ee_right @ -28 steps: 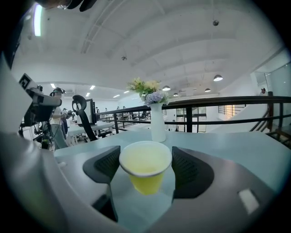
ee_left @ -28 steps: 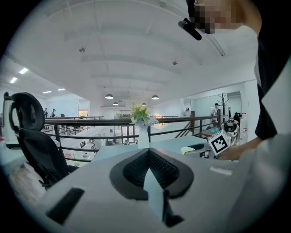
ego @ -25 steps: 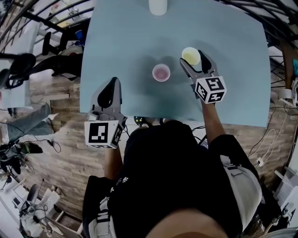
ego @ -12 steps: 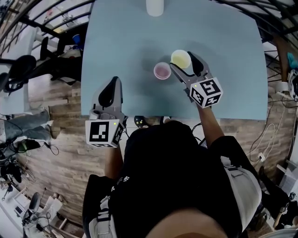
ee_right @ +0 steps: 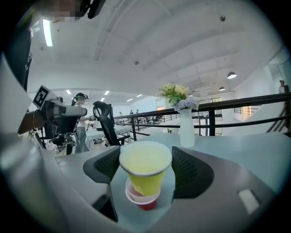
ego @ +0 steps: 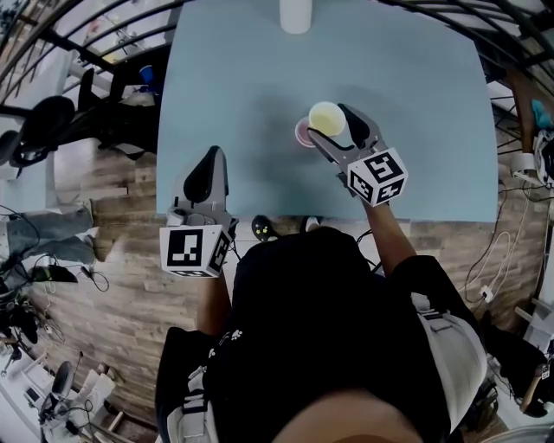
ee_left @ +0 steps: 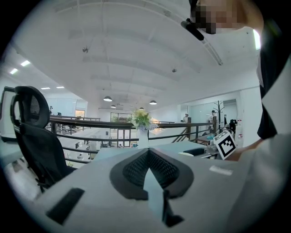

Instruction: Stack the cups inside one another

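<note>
- The left claw [ego: 208,163], pressed together on nothing, hangs over the worktop's [ego: 433,130] near edge.
- The right claw [ego: 333,130] pinches the yellow cup [ego: 327,118].
- The head view shows only a sliver of the pink cup [ego: 299,137]; the right gripper view shows the yellow cup's base dipping inside it.
- A white vase [ego: 295,13] stands at the far edge.
</note>
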